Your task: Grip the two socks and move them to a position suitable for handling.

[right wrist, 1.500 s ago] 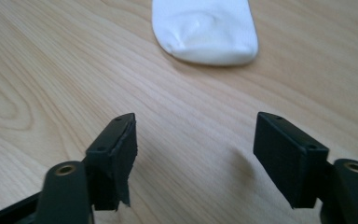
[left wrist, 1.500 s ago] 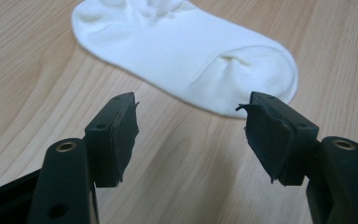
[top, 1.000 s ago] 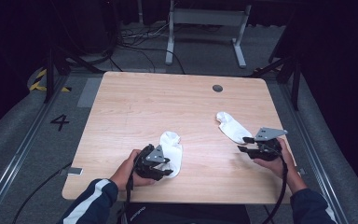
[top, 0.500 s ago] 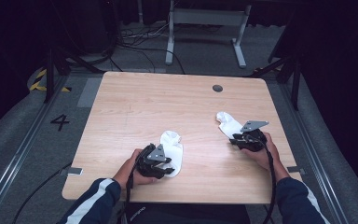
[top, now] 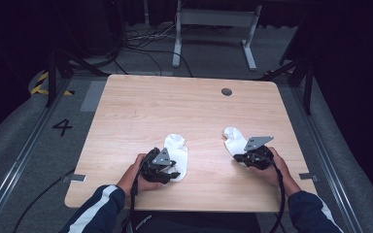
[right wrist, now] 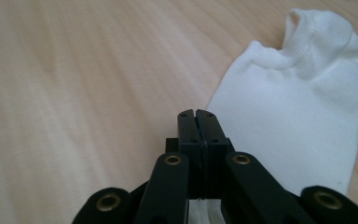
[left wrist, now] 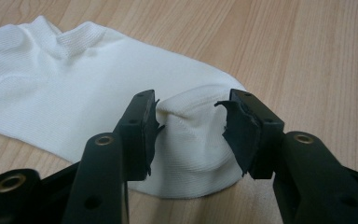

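Right gripper (top: 243,156) has slid onto its sock (top: 234,141), jaws closed.

We rest both forearms over the near edge of the tabletop, sleeves dark with a white stripe. Our left hand (top: 135,174) keeps its left gripper (top: 161,166) low near the near edge, jaws part-open and just widening, white fabric bunched between the pads. Our right hand (top: 272,167) holds the right gripper (top: 250,156) toward the right edge, jaws pressed flat together, white fabric at their base.

Two white socks (top: 177,149) (top: 234,141) lie apart on the wooden table (top: 184,111).
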Demonstrator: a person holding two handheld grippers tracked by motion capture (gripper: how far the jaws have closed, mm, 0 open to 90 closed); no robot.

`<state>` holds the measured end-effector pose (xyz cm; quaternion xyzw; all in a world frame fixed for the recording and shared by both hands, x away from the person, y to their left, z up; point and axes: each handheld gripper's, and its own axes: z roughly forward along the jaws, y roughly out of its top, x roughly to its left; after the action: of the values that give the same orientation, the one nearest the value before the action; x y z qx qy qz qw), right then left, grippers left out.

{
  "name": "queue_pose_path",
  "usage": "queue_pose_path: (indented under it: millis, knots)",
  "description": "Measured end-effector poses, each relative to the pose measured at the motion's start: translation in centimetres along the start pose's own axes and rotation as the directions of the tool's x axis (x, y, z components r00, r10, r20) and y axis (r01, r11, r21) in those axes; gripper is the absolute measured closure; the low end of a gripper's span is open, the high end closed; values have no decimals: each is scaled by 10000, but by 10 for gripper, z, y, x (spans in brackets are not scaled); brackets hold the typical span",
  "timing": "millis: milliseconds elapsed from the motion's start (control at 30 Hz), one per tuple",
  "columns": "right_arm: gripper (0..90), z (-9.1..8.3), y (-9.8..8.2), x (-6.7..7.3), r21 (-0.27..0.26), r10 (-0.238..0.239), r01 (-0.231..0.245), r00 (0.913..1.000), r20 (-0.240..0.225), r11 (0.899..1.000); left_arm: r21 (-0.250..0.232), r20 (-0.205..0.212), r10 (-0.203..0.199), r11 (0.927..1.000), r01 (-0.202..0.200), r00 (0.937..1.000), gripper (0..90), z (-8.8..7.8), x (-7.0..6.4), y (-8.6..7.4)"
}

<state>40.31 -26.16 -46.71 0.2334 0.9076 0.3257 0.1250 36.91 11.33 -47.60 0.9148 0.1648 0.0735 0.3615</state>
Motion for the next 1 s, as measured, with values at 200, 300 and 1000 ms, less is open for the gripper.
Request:
queue_pose_path:
  millis: [200, 300, 1000]
  knots:
    - [900, -18, 2, 43, -380, -879, 848, 9921, -895, 9957, -81, -212, -20, 10000, 19, 9998, 446, -6, -1, 7]
    - [900, -29, 1, 61, -672, -1212, 1133, 9844, -1275, 9913, -299, -391, 95, 9995, -107, 9992, 433, -11, -3, 12]
    - [604, 10, 22, 82, 138, -486, 496, 9967, -646, 9987, -614, -106, 934, 9937, -938, 9956, 407, 21, -12, 62]
